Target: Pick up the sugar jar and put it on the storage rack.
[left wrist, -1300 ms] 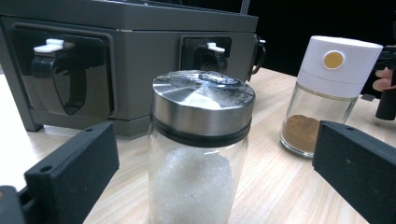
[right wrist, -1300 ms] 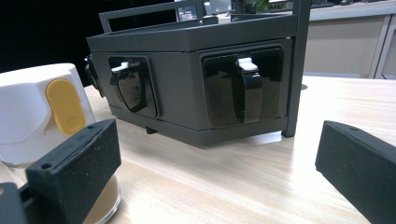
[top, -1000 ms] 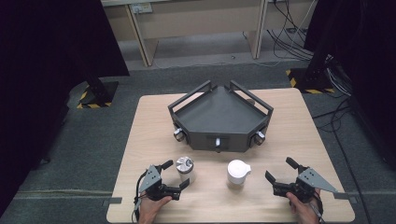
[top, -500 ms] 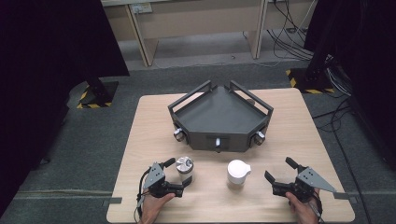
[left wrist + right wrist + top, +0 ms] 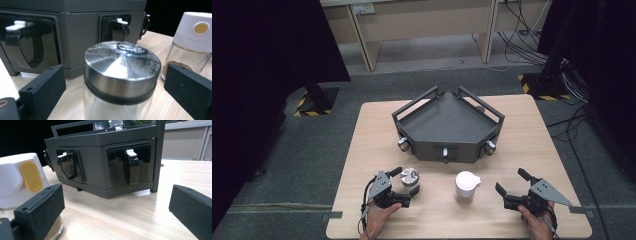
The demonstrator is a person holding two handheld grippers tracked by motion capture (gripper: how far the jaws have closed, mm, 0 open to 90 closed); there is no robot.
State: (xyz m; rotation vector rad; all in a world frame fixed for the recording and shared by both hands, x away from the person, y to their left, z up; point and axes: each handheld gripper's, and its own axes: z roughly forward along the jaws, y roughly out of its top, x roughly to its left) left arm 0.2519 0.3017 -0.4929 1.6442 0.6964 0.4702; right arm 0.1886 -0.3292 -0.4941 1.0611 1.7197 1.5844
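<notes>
Brushed steel caps the glass jar (image 5: 122, 75), which stands near the table's (image 5: 362, 150) front edge, left of centre, between the spread jaws of the left gripper (image 5: 406, 181); they have just been closing, yet in the left gripper view gaps remain on both sides. That view also reveals brown powder in the white-capped shaker (image 5: 192, 40). The right gripper (image 5: 511, 182) gapes empty by the front right corner; its view shows the shaker's yellow tab and the dark rack's (image 5: 105, 167) latches.

On the pale wooden surface (image 5: 372, 130), the left hand-held gripper (image 5: 404, 183) has its jaws around a small glass jar with a shiny metal lid (image 5: 410, 179), just closing in. A white-capped glass shaker (image 5: 466, 186) stands near, the right hand-held gripper (image 5: 510, 183) spread wide beside it, before a dark grey angular tray (image 5: 447, 127)
</notes>
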